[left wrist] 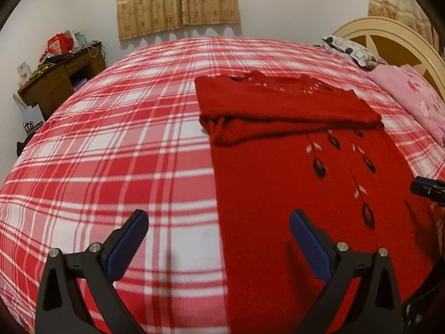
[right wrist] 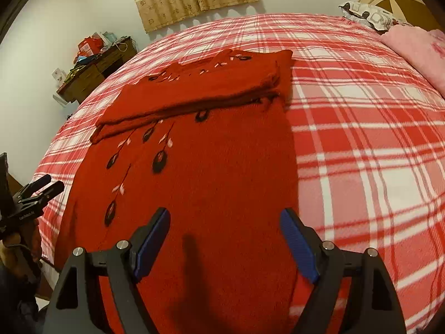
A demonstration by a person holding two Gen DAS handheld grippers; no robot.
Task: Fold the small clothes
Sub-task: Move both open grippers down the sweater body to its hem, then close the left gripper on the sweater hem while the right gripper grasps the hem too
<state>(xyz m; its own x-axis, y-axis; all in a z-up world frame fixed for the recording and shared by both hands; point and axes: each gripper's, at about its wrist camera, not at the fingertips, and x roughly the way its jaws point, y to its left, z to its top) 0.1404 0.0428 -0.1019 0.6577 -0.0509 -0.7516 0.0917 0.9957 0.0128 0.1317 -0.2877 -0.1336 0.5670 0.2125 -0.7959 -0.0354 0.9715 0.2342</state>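
A red knitted sweater [left wrist: 306, 183] [right wrist: 211, 172] with black and pink leaf embroidery lies flat on the bed, its sleeves folded across the chest in a band [left wrist: 283, 105] [right wrist: 194, 94]. My left gripper [left wrist: 219, 218] hovers open over the sweater's left edge near the hem, one finger over the plaid cover and one over the sweater. My right gripper [right wrist: 225, 217] hangs open above the hem area near the sweater's right edge. Nothing is between either pair of blue pads. The left gripper [right wrist: 48, 185] also shows at the left edge of the right wrist view.
The bed carries a red and white plaid cover [left wrist: 125, 139] [right wrist: 361, 139]. A pink blanket [left wrist: 411, 97] and a patterned pillow [left wrist: 350, 50] lie by the cream headboard [left wrist: 389, 36]. A cluttered wooden desk [left wrist: 55, 78] stands at the wall beside the bed.
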